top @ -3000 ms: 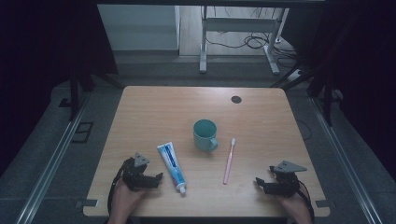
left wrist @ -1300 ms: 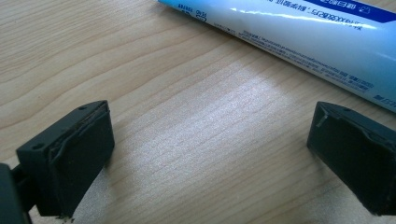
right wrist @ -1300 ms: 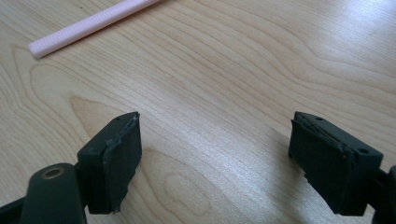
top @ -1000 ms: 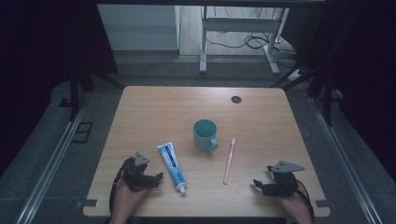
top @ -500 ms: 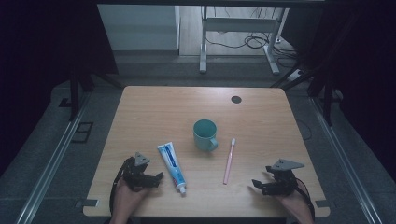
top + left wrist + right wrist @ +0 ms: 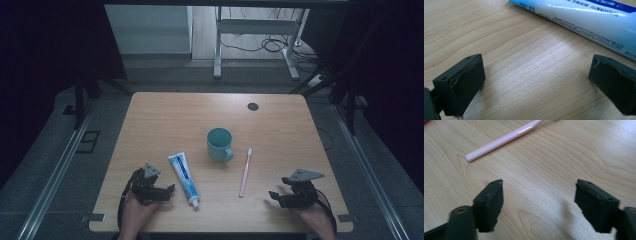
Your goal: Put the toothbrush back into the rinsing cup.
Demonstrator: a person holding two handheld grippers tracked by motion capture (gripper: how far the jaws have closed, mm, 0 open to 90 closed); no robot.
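**Entry: Two open grippers sitting at the near edge, toothpaste and toothbrush awaiting pick-up**

Step in hand: approach. Neither gripper is holding anything; by the look of it, both are lining up for a first grasp.

- Left gripper: resting low at the near left of the pale wooden table, jaws standing wide apart over bare wood. In the left gripper view the tube is lying just beyond its jaws.
- Right gripper: sitting at the near right, jaws likewise wide apart and empty. In the right gripper view the pink handle is lying ahead and to the left of the gap.
- White and blue plastic toothpaste tube: lying flat just beside the left gripper, running diagonally, its small white cap pointing toward the person. Glossy, with blue print along a white body; likely to give a little under a squeeze.
- Slim pink plastic toothbrush: lying flat between the cup and the right gripper, bristle end pointing away from the person, butt end nearer the gripper.
- Teal ceramic mug: standing upright mid-table, handle facing the near side, apart from both items.

Next move, as judged: each gripper is needing a short forward reach, jaws straddling its item across the narrow width, then closing.
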